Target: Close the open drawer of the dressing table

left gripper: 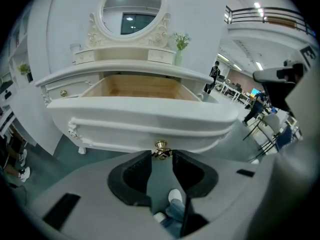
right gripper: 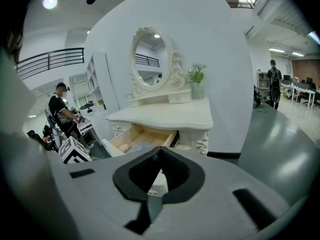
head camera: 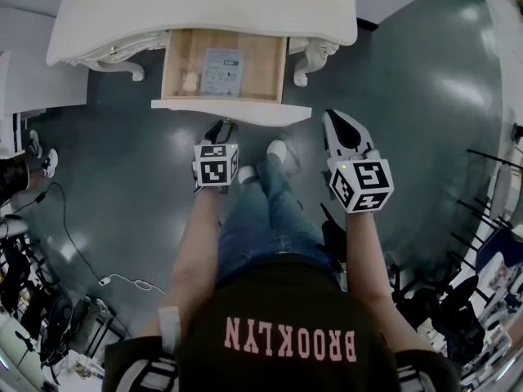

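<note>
A white dressing table (head camera: 204, 6) stands ahead. Its drawer (head camera: 231, 111) is pulled fully out from under the tabletop (wooden inside showing). At the drawer front, the left gripper (left gripper: 161, 156) grasps the brass knob (left gripper: 161, 147). The right gripper (right gripper: 159, 153), clenched and empty, hangs beside the table.

- The white dressing table (head camera: 204, 6) with carved curly legs is standing on the dark grey floor, backing onto a white wall. An oval mirror (left gripper: 132, 8) is sitting upright on top of it.
- Its wide drawer (head camera: 231, 111), with a curved white front and bare pale wood inside, is sticking way out from under the tabletop, fully open and sitting level.
- A round brass knob (left gripper: 161, 147) is poking out of the middle of that front.
</note>
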Motion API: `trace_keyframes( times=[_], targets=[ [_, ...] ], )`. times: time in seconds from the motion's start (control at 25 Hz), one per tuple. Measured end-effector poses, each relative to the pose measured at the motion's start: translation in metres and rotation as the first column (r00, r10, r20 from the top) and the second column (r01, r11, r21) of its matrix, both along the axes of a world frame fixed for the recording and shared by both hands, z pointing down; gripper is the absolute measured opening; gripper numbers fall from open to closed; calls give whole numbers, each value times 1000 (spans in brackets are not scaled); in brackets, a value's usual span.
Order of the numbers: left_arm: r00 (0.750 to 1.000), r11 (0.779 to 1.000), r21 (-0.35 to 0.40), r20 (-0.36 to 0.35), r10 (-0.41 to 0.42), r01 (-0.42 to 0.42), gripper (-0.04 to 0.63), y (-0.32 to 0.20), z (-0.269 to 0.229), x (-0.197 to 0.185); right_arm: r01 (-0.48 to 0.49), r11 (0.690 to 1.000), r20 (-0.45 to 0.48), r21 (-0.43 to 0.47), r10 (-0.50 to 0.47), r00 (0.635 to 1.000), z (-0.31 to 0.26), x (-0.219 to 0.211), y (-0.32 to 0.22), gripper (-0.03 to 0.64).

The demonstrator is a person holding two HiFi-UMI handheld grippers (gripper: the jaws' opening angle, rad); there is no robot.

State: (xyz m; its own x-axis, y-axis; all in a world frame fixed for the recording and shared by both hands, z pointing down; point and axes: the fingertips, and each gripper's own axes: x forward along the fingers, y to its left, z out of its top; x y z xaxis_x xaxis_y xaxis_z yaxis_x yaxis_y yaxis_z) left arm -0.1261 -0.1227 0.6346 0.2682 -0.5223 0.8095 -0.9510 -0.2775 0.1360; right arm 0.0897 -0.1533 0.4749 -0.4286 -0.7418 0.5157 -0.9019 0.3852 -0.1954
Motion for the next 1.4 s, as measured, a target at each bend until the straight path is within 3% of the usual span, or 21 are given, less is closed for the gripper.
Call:
trace_keyframes(
  times=[0.84,1.4],
  targets=[
    [1000,999,-27,-4,-22,22,126,-27,-3,8,44,997,17,59,-45,999,-29,6,-32,-5],
    [1000,999,-35,-2,-19,19,126,-49,-1,7,19,1000,92,12,-20,996,-28,6,-46,-5]
  ],
)
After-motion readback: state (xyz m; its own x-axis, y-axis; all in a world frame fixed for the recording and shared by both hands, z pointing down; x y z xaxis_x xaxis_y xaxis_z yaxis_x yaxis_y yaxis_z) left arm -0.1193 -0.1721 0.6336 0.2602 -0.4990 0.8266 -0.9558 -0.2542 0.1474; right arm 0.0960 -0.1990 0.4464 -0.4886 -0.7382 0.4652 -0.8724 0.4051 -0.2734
